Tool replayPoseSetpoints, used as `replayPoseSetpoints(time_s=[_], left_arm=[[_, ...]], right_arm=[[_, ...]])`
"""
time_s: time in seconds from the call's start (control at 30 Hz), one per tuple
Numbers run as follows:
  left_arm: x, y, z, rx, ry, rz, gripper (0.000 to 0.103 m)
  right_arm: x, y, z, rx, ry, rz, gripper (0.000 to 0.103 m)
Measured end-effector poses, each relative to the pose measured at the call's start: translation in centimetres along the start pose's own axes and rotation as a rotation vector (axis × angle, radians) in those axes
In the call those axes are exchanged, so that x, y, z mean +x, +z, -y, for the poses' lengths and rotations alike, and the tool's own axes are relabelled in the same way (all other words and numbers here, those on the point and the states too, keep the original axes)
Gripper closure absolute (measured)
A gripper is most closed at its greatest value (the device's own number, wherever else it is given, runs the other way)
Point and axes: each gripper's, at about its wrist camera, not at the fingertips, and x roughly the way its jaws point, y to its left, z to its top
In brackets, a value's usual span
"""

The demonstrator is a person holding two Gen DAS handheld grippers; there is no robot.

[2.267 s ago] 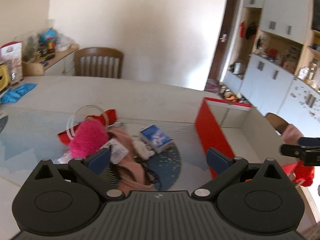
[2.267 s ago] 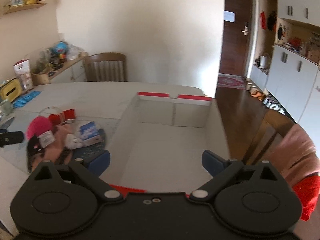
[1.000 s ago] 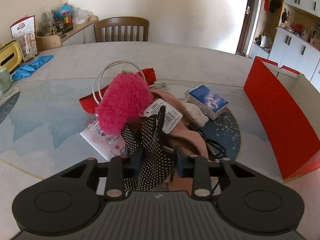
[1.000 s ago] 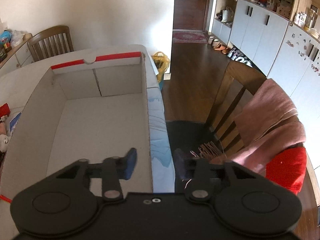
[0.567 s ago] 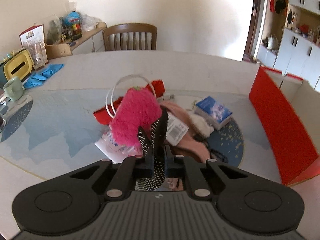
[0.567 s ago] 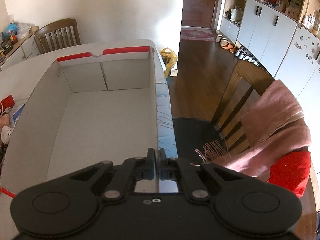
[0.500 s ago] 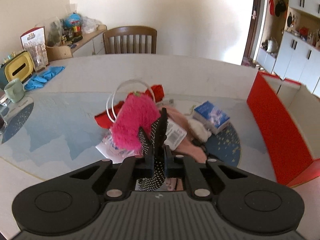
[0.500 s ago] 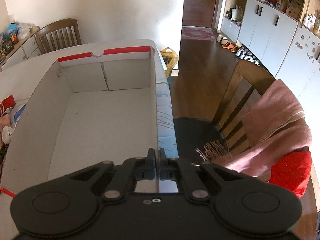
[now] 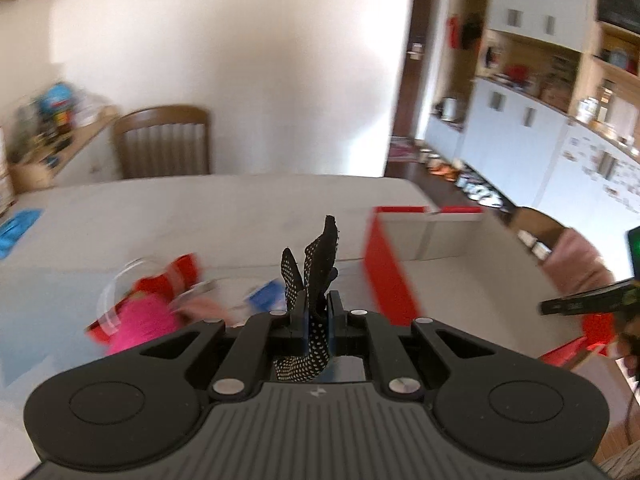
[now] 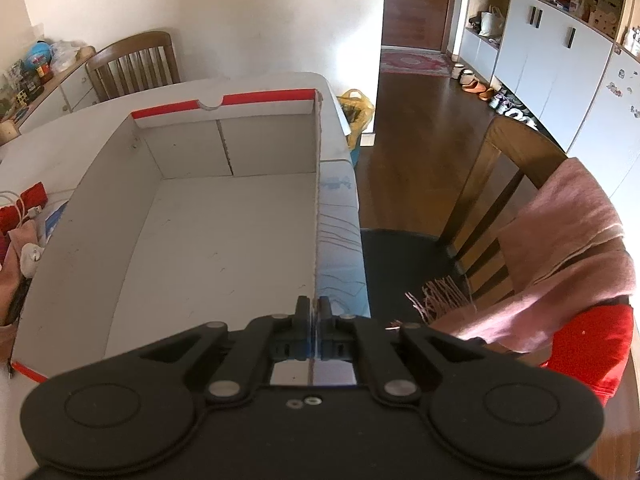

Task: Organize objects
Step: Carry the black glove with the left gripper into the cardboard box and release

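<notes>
My left gripper [image 9: 315, 307] is shut on a black glove with white dots [image 9: 316, 256] and holds it in the air above the table, between the pile and the box. The pile, with a pink fluffy thing [image 9: 142, 322], a red pouch [image 9: 176, 276] and a blue packet [image 9: 266, 294], lies blurred at the lower left. The red and white cardboard box [image 9: 386, 272] stands open at the right. My right gripper [image 10: 314, 311] is shut on the box's right wall [image 10: 318, 208]. The box's inside [image 10: 216, 248] holds nothing.
A wooden chair [image 9: 162, 142] stands behind the table. Another chair with a pink scarf [image 10: 560, 240] and a red cushion [image 10: 592, 344] stands right of the box. A sideboard with clutter [image 10: 36, 68] is at the far left. The table edge [image 10: 344, 208] runs just right of the box.
My left gripper closed on the dotted glove, lifted it off the pile and swung right toward the box. My right gripper closed on the box's right wall and stays there.
</notes>
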Motion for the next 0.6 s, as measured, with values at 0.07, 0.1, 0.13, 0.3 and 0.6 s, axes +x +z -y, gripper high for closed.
replayPoseSetpoints(time_s=[0.07,0.1,0.13,0.3,0.6], left_arm=[[0.9,1.0,2.0,0.023,-0.049,0.001,0.096],[1.4,1.5,3.1,0.04,-0.07,0.003,0.096],[1.8,2.0,4.0,0.054,-0.092,0.002,0.096],[4.9,3.4,8.4,0.126,-0.171,-0.032,0.096],[12.7,2.8,14.4,0.266,-0.256,-0.16,0.096]], right_arm=[[0.0,0.0,0.0,0.0,0.008,-0.001,0.1],[0.0,0.0,0.1,-0.001,0.011,-0.004,0.1],[0.0,-0.1,0.0,-0.003,0.012,-0.005,0.1],[0.0,-0.1,0.0,-0.014,0.015,-0.005,0.1],[0.2,-0.2,-0.2,-0.022,0.005,-0.01,0.1]])
